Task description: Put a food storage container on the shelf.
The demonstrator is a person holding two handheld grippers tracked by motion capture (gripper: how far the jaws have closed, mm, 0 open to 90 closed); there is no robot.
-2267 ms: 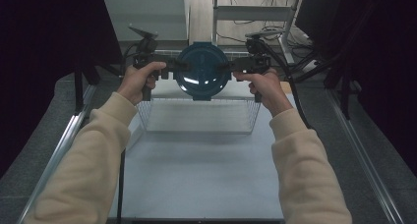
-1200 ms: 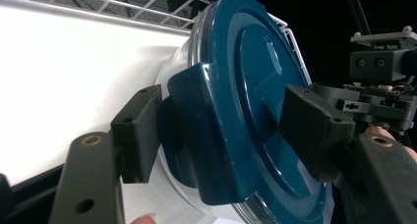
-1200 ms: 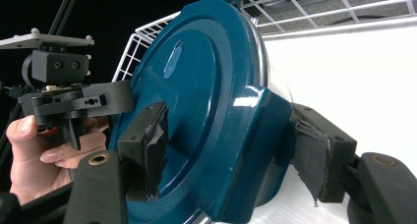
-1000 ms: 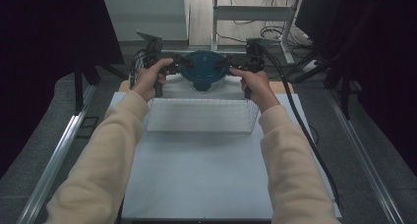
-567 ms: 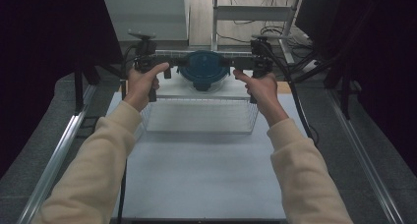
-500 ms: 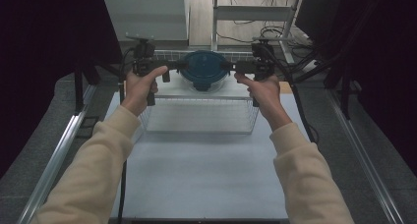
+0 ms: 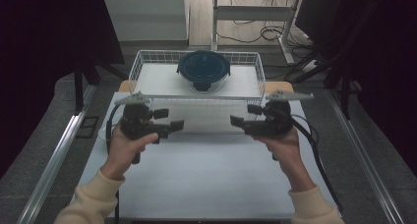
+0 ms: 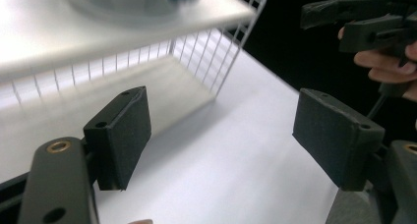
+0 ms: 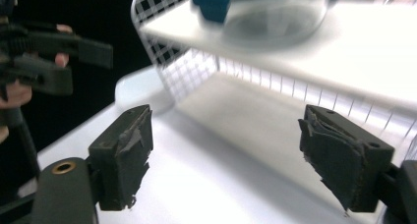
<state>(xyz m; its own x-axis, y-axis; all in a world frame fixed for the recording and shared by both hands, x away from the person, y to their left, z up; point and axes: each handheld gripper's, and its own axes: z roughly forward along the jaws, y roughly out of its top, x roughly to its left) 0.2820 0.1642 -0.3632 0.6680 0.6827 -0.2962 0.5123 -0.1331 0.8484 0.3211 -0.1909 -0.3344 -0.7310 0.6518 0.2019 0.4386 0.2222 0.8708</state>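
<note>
Container [image 7: 203, 70] sits in the basket [image 7: 142, 62]; placing looks done. Left gripper [image 7: 178, 125] and right gripper [image 7: 236, 121] gape wide, both empty, jaws just eased slightly inward. Next: find another item.

My grippers' pads [image 8: 123, 135] are black; container lid [image 7: 203, 67] dark blue; wire basket [image 7: 142, 69] white w/ grid pattern; my sleeves [image 7: 93, 202] cream.

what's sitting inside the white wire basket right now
A clear round container with a dark blue lid sits inside the wire basket. The lid covers whatever the container holds.
</note>
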